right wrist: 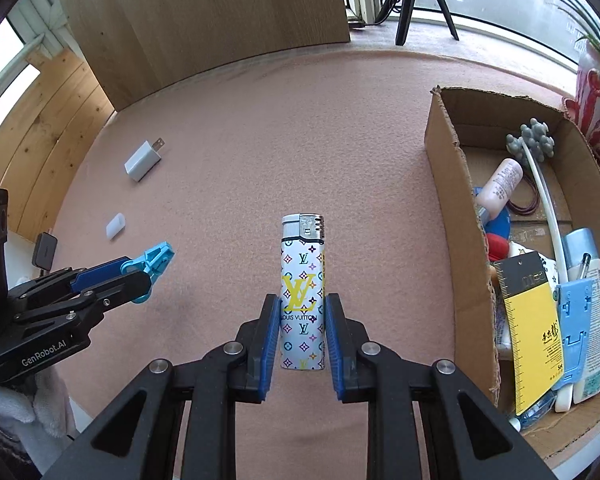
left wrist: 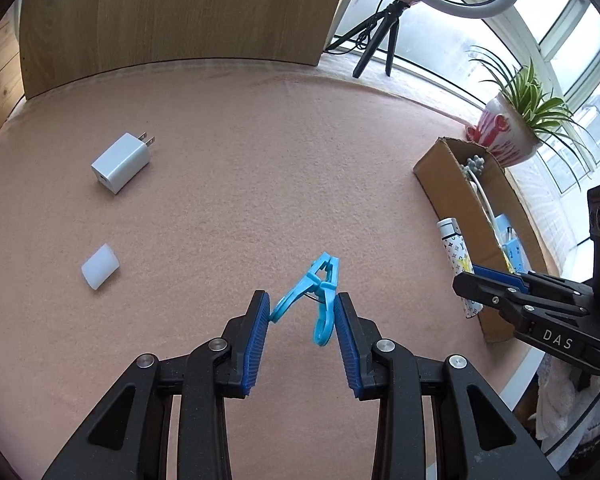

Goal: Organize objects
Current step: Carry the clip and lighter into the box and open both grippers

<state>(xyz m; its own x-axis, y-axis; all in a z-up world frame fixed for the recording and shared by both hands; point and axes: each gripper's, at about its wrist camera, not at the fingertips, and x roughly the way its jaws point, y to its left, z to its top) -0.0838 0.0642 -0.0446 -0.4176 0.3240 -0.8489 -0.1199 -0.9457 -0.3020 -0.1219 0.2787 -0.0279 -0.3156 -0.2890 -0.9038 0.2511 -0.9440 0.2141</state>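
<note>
My left gripper (left wrist: pixel 302 308) is shut on the two handles of a blue plastic clip (left wrist: pixel 314 294) and holds it above the pink mat; it also shows in the right wrist view (right wrist: pixel 152 264). My right gripper (right wrist: pixel 302 312) is shut on a white patterned lighter (right wrist: pixel 303 280), held upright above the mat; the lighter also shows in the left wrist view (left wrist: pixel 456 248). A white charger plug (left wrist: pixel 121 162) and a small white cap (left wrist: pixel 99 266) lie on the mat at the left.
An open cardboard box (right wrist: pixel 448 152) at the right holds several items, among them a small bottle (right wrist: pixel 500 186) and a yellow card (right wrist: pixel 534 332). A potted plant (left wrist: pixel 508 128) stands behind it. A wooden board (left wrist: pixel 172 16) and a ring light tripod (left wrist: pixel 384 32) stand at the back.
</note>
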